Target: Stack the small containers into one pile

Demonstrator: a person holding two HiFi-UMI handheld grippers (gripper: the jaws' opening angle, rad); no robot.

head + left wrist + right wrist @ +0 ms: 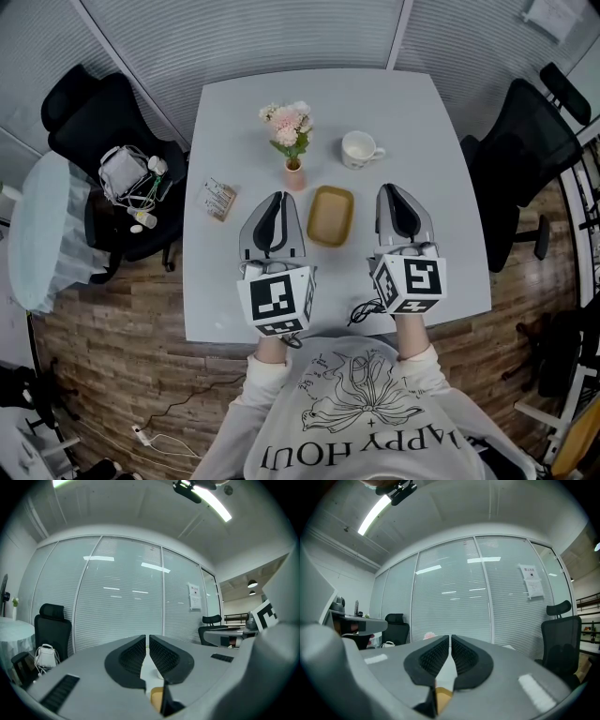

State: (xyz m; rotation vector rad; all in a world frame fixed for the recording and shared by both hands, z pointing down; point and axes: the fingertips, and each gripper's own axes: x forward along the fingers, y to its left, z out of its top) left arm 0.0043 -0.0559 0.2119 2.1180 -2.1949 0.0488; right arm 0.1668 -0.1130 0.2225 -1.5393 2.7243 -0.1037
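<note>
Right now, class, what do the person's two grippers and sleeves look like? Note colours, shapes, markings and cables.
The left gripper and right gripper are light grey, tapered shells with black ribbed fingers. Each carries a white cube printed with black square markers. A thin black cable loops beside the right one. The sleeves are off-white, from a printed sweatshirt.

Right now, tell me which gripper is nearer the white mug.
Right. In the head view, the right gripper lies just below-right of the mug; the left gripper farther, below-left.
</note>
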